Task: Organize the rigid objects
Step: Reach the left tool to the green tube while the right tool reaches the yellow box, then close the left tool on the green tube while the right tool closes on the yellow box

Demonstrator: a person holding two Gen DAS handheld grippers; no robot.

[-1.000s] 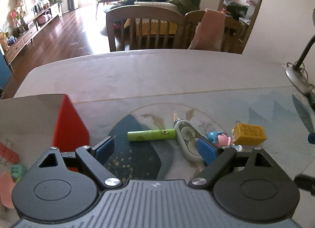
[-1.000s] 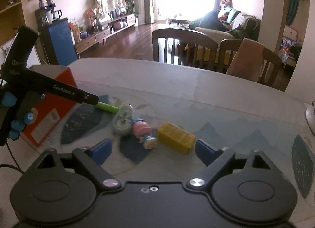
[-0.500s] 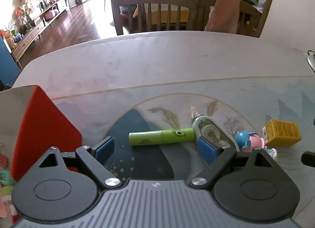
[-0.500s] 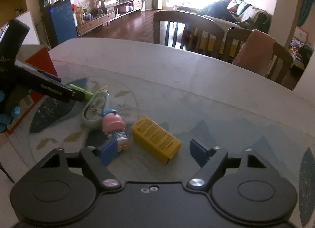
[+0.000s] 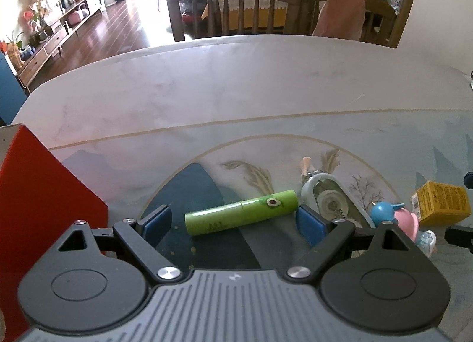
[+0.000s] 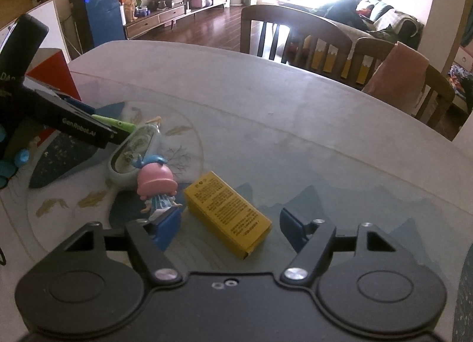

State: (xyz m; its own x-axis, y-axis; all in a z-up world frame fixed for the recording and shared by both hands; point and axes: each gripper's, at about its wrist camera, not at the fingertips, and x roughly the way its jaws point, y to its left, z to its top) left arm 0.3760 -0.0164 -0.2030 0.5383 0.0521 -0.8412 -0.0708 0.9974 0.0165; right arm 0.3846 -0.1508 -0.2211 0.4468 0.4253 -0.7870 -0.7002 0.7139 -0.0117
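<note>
Both grippers have dropped closer to the tabletop since the earlier frames, and the objects now loom larger between their fingers. Over that time the left gripper [image 5: 233,222] has kept its jaws wide, with the green tube [image 5: 241,212] now lying lengthwise between the blue pads [image 5: 307,221]; the pads do not press on it, and the far-right end of the tube sits just beside the right pad. The right gripper [image 6: 230,229] has just been closing its jaws to a middling gap around the yellow box [image 6: 227,209], which lies diagonally between them; a clear space shows on the box's right side, so nothing is gripped yet.

Judging from this, the organizing has hardly begun. All four loose items lie clustered on the patterned table mat [image 5: 295,141]: the tube at the left, then the oval correction-tape dispenser [image 6: 133,153] just beside it, then the pink-hatted figurine [image 6: 156,185] touching or nearly touching the dispenser, and the box at the right, close to the figurine. A red carton [image 5: 44,194] stands at the near left edge of the table and looks like the likely container, though its inside cannot be seen. Picking up and placing remains for every item.
</note>
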